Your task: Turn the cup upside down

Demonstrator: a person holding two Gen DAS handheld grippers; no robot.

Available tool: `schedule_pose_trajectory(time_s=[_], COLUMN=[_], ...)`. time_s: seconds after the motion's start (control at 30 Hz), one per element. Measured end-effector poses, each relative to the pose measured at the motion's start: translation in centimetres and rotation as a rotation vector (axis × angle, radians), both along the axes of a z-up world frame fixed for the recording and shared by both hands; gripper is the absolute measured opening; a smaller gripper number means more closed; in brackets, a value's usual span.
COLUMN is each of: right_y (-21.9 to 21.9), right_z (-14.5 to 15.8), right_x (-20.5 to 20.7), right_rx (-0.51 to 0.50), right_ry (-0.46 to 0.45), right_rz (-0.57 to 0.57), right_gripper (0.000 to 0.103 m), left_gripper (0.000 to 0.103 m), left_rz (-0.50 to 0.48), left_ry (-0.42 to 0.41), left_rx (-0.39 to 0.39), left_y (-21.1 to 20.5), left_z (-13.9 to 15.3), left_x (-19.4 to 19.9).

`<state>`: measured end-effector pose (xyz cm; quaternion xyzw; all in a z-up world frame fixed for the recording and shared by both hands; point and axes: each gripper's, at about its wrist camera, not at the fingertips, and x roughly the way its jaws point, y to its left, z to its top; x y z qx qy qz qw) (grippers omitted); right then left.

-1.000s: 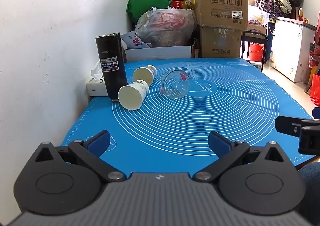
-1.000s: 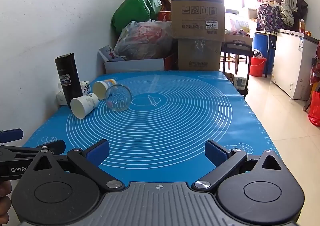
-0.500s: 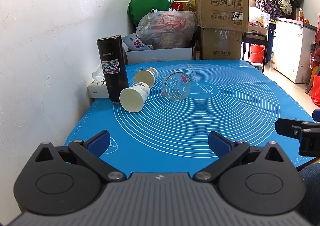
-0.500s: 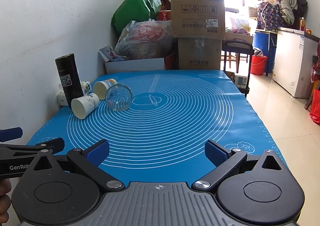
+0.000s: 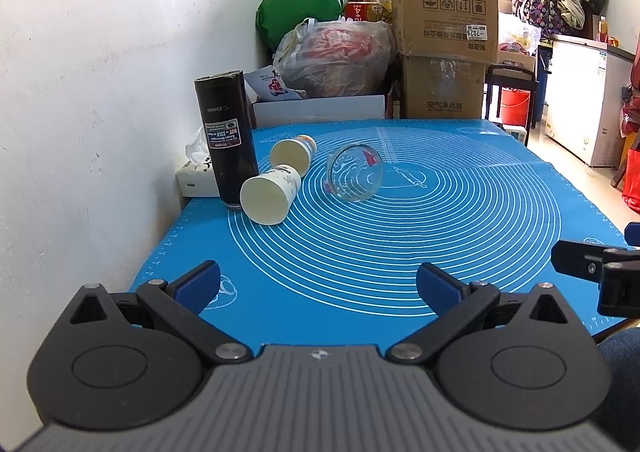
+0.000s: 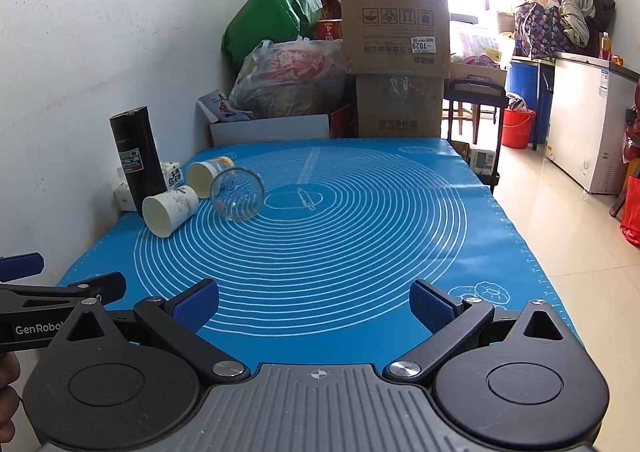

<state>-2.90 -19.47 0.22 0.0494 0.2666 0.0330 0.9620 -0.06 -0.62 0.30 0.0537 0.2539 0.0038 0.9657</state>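
Note:
A clear glass cup (image 5: 355, 178) lies on its side on the blue mat (image 5: 400, 252), mouth toward me; it also shows in the right wrist view (image 6: 237, 193). Two paper cups lie on their sides to its left: a near one (image 5: 270, 199) (image 6: 169, 211) and a far one (image 5: 293, 153) (image 6: 208, 177). A tall black tumbler (image 5: 226, 143) (image 6: 136, 161) stands upright behind them by the wall. My left gripper (image 5: 318, 286) is open and empty near the mat's front edge. My right gripper (image 6: 314, 302) is open and empty beside it.
A white wall runs along the left. A tissue box (image 5: 196, 175) sits behind the tumbler. Cardboard boxes (image 5: 444, 31) and bags (image 5: 332, 59) pile up beyond the table's far edge. The table's right edge drops to a tiled floor (image 6: 568, 236).
The left gripper has edged slightly forward and up, so the cups sit a little lower in its view. The right gripper has barely moved. Both stay open.

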Motion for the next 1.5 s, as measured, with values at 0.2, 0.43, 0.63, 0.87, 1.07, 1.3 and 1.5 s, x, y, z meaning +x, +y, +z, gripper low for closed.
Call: schedule_pose_trajectory(time_s=[0.2,0.43,0.63,0.87,1.07,1.3,1.5], right_y=[-0.01,0.02,0.02,0.14,0.2,0.24,0.2], right_z=[-0.03,-0.13,-0.13,-0.07,-0.07,-0.07,-0.07], right_x=[0.01,0.04,0.04,0.08,0.11,0.13,0.11], right_rx=[0.0,0.001,0.002,0.0,0.0,-0.001,0.0], right_ry=[0.0,0.005,0.005,0.004,0.005,0.004,0.003], right_rz=[0.0,0.002,0.002,0.004,0.008,0.007,0.009], right_gripper=[0.103,0.103,0.103,0.103,0.103,0.103,0.103], left_gripper=[0.103,0.103,0.103,0.103,0.103,0.103,0.103], left_rz=[0.006,0.009,0.011,0.011,0.011,0.012,0.014], left_ry=[0.002,0.002,0.004,0.004,0.003,0.004,0.005], left_rx=[-0.007,-0.008,-0.008,-0.009,-0.008,-0.003,-0.001], left_y=[0.07,0.07,0.14,0.16,0.14,0.11,0.14], left_z=[0.03,0.02,-0.01,0.02,0.01,0.01,0.03], left_x=[0.1,0.1,0.09,0.1,0.09,0.09,0.3])
